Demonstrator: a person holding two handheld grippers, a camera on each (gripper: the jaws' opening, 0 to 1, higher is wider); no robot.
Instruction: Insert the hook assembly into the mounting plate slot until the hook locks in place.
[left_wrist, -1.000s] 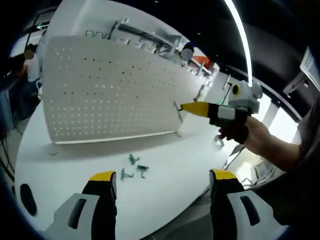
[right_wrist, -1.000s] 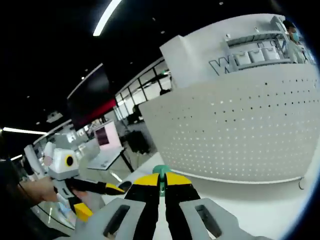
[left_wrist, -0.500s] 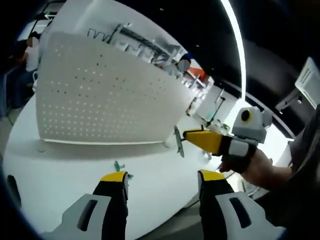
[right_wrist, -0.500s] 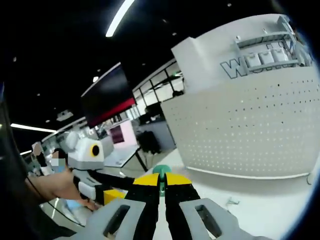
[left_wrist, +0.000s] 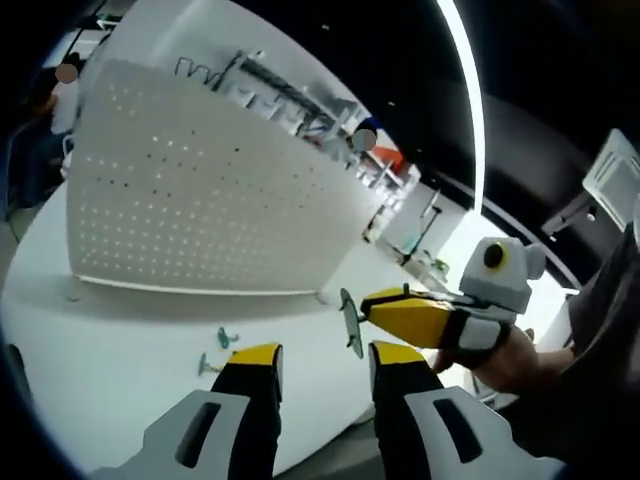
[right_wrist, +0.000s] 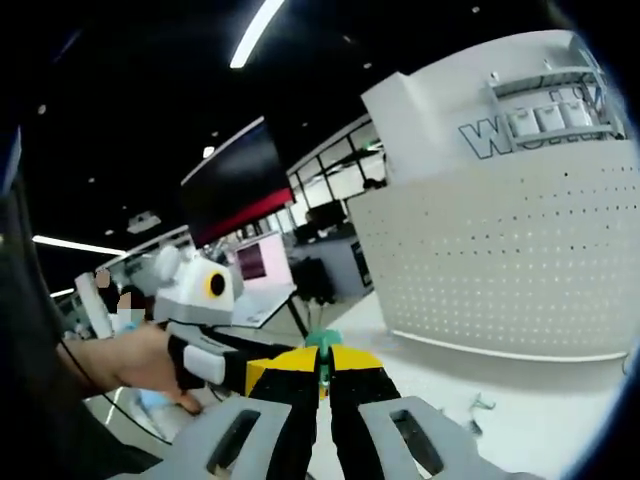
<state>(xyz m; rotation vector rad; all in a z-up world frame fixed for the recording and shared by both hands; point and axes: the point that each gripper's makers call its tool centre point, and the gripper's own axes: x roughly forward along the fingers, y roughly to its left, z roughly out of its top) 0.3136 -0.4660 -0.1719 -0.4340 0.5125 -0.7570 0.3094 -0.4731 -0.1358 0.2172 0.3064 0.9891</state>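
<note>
Left gripper view: your right tool (left_wrist: 362, 318) clamps the green hook (left_wrist: 351, 322), long axis upright; perforated mounting plate (left_wrist: 200, 200) stands ahead-left on the worktop (left_wrist: 120, 340). Left tool (left_wrist: 322, 357) apart, empty.

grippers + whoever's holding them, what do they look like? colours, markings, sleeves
Left gripper and right gripper: light grey jaw bodies with slot cutouts, black inner faces, yellow tips. From outside, each shows a black-and-white banded handle under a pale grey housing with a yellow-ringed dot. A dark grey sleeve shows.
</note>
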